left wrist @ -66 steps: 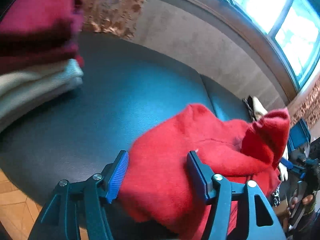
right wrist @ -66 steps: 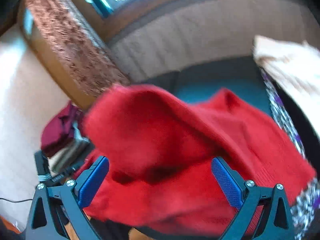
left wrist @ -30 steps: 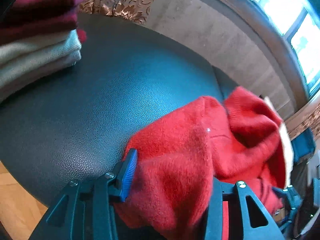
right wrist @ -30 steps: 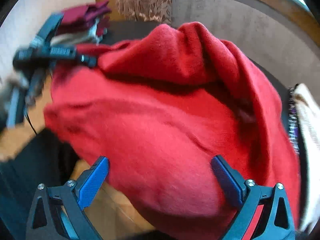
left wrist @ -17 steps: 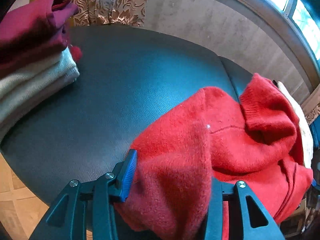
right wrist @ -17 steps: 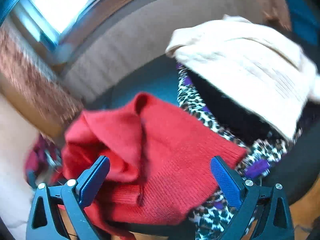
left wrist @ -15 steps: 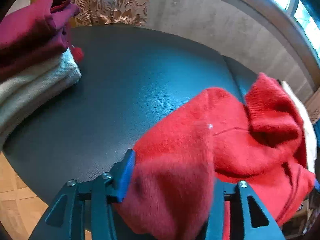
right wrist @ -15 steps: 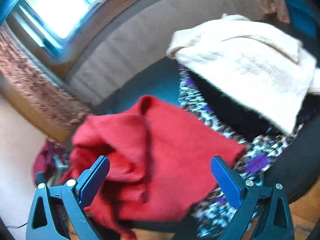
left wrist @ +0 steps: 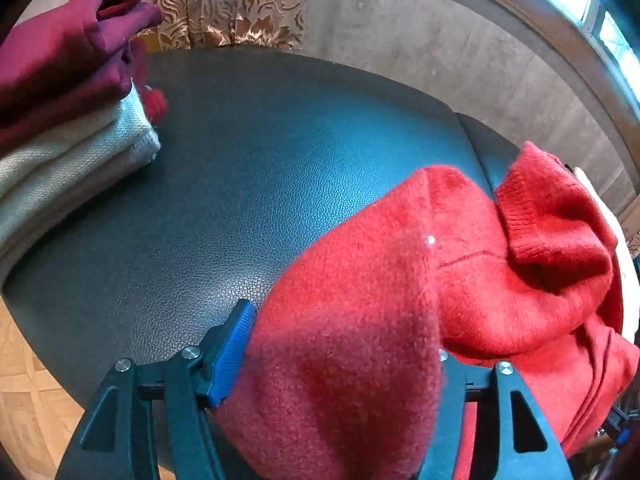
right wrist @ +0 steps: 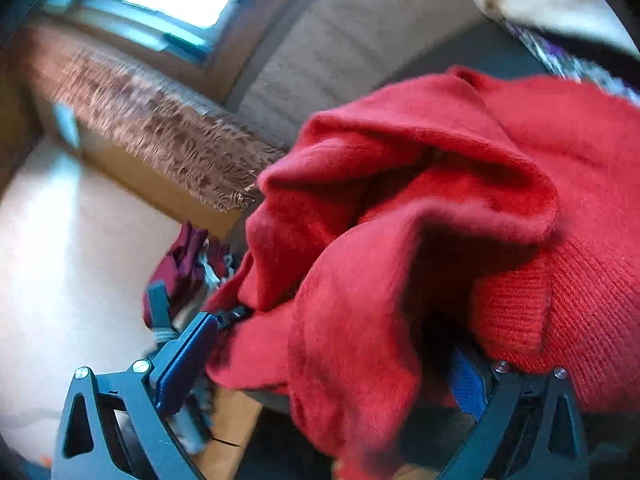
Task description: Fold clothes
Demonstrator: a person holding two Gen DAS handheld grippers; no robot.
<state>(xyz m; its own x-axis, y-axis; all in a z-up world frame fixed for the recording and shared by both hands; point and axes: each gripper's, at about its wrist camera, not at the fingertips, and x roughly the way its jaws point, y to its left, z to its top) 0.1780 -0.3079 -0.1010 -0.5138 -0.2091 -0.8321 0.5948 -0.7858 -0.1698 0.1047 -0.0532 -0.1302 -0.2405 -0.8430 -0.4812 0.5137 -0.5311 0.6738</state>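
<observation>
While bunched over the right half of the dark leather seat [left wrist: 248,184], red sweater [left wrist: 400,288] fills both views. Left tongs [left wrist: 336,364] closed on a thick fold of it, blue pad [left wrist: 232,352] pressed to the knit, far finger buried. Right tongs [right wrist: 320,356] spread wide with cloth draped between the fingers; grip cannot be told through the blur. Folded maroon garment [left wrist: 60,60] stacked on a cream knit [left wrist: 68,160] at the seat's left edge.
</observation>
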